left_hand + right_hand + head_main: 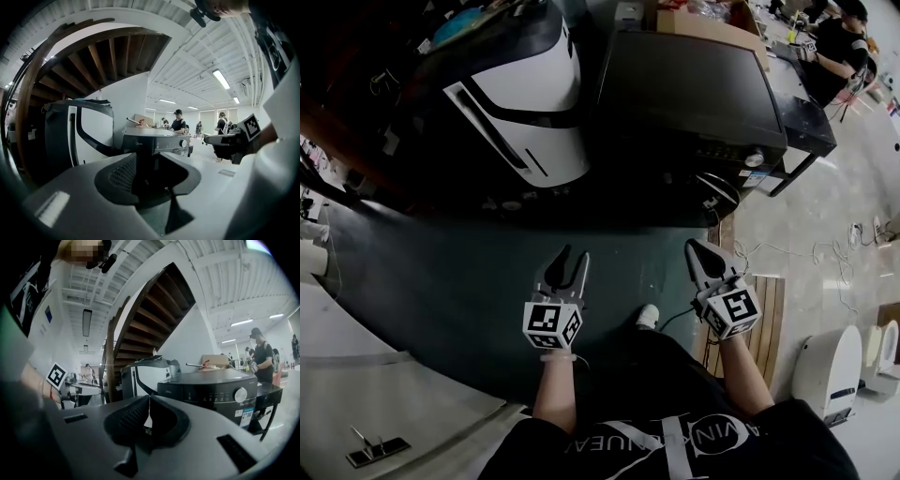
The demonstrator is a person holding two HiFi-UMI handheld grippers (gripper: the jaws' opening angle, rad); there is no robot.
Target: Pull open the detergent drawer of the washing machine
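Observation:
The dark washing machine (689, 94) stands ahead of me. Its front control panel (727, 150) carries a round knob (755, 159). I cannot make out the detergent drawer's outline on the panel (197, 392); it appears flush. My left gripper (571, 257) is held well short of the machine with its jaws spread and nothing between them. To its right, my right gripper (701, 249) is also short of the front, its jaws closed together on nothing. The left gripper view has the machine (154, 140) straight ahead of the left gripper (147, 164). The right gripper (149, 404) faces the machine's left part.
A white and black appliance (525, 103) stands just left of the washing machine. A cardboard box (703, 19) lies behind it. A person (839, 47) works at the far right. A wooden board (769, 319) and white units (830, 370) lie to my right.

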